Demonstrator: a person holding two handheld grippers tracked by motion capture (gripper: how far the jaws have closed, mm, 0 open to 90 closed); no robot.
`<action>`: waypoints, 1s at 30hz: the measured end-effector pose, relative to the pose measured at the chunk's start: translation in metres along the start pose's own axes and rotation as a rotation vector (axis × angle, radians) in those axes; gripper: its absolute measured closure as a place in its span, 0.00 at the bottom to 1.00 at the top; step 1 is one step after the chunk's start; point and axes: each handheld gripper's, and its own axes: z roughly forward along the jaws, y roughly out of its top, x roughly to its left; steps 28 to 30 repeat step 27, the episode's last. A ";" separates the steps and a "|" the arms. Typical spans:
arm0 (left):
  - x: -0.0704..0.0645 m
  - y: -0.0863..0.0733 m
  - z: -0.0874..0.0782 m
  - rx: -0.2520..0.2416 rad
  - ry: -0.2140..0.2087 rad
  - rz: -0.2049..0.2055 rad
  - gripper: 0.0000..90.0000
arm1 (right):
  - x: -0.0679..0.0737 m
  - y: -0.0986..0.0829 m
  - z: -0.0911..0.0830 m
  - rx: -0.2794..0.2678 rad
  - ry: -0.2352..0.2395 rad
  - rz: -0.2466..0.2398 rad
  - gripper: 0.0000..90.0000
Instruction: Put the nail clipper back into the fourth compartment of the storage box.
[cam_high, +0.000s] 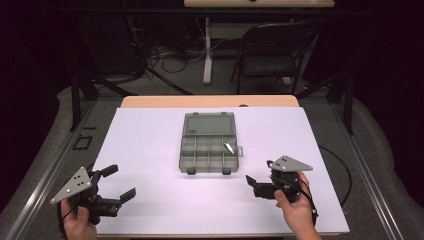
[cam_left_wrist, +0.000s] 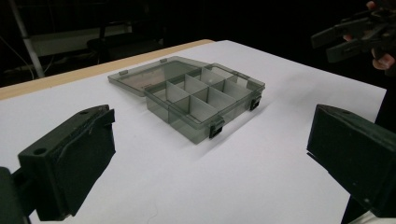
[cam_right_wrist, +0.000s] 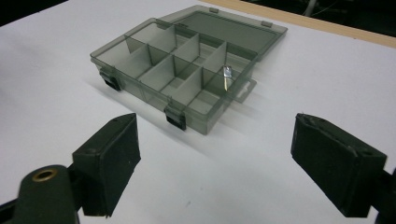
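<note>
- A smoky grey translucent plastic compartment box (cam_high: 208, 155) lay open at the middle of the white tabletop (cam_high: 150, 150), its lid (cam_high: 209, 123) folded flat away from the person.
- A small silvery metal piece (cam_high: 229, 147) leaned inside a compartment at the box's right side, by the handle tab.
- The left claw (cam_high: 118, 181) was held near the tabletop's near left corner, jaws spread wide, holding nothing.
- The right claw (cam_high: 253, 183) was held near the near right edge, likewise wide open and empty in its own view.
- Judgement: the approach had not begun; next, one claw probably needed to reach for the box or the metal piece.
</note>
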 end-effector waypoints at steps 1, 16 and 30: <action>0.000 0.000 0.000 -0.001 0.004 -0.002 0.01 | 0.000 -0.005 -0.003 -0.003 -0.007 -0.002 0.17; 0.000 -0.001 0.002 0.004 0.002 -0.009 0.01 | -0.004 -0.051 -0.023 -0.064 -0.064 0.044 0.17; 0.003 -0.005 0.004 0.018 0.010 -0.011 0.01 | -0.011 -0.064 -0.021 -0.060 -0.073 0.069 0.17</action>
